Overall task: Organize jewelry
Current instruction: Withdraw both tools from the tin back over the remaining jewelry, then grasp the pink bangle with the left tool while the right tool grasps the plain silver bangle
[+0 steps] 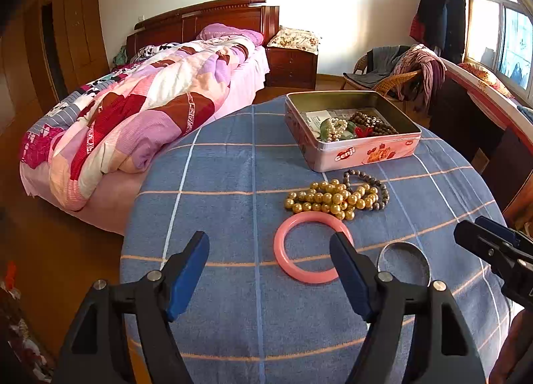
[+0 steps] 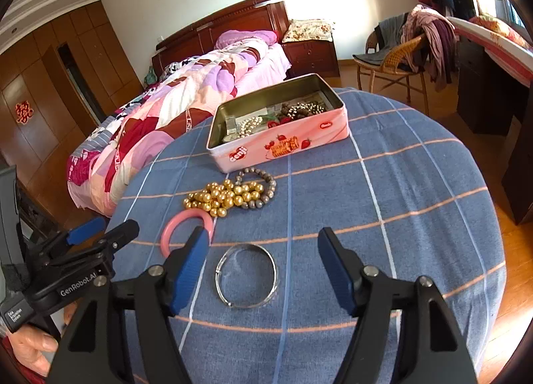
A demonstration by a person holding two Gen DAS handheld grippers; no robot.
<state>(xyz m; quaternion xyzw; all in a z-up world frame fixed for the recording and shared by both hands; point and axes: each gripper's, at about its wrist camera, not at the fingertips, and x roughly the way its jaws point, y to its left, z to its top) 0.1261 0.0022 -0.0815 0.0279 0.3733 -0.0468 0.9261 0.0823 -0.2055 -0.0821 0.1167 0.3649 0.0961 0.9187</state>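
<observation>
Bedroom, round bench under blue checked cloth; left wrist view: left tool apart, empty, pink bangle between its tips, gold beads beyond, open tin far; right wrist view: right tool apart, empty, above silver bangle; tin far.

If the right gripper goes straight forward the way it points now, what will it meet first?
Probably the silver bangle: it lies on the tablecloth between the open fingers of the right gripper, just ahead. Depth is unclear, so the gripper may pass above it.
</observation>
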